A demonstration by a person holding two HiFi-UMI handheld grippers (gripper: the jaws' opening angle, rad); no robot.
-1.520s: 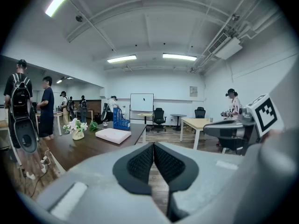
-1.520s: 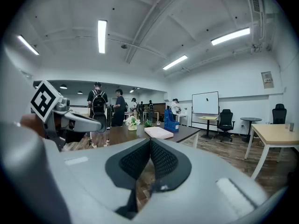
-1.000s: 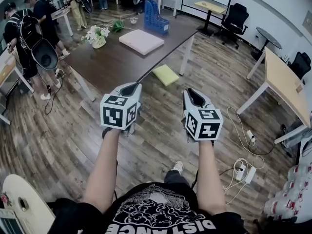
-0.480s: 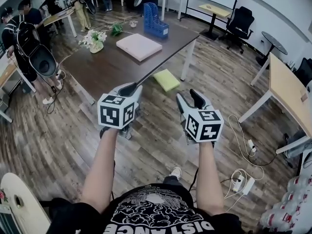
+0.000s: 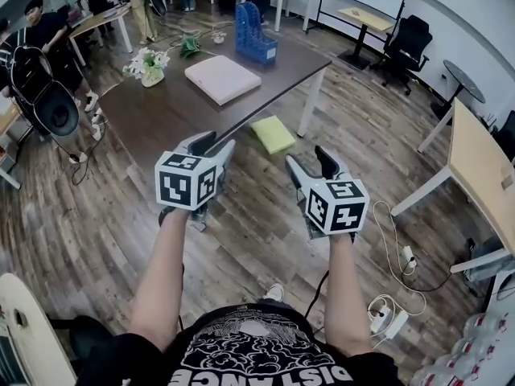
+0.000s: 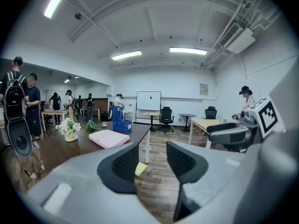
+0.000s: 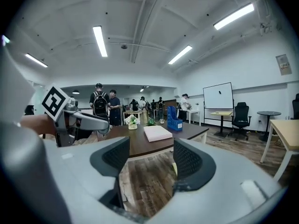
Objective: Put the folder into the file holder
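Head view: I see left gripper (image 5: 212,145) over floor (image 5: 96,232), short of table (image 5: 165,119). Jaws partly apart, just been opening, nothing between. Right gripper (image 5: 310,159) at its 3 o'clock, jaws wider, also just been opening, empty. On table, at my 12 o'clock: flowers (image 5: 146,63) left, pink folder (image 5: 222,79) flat mid-table, blue file holder (image 5: 255,34) upright at folder's 1 o'clock, apart from it. Yellow pad (image 5: 273,133) on floor beside table leg.

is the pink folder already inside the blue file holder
No, the pink folder lies flat on the dark table, apart from the blue file holder standing nearer the far edge.
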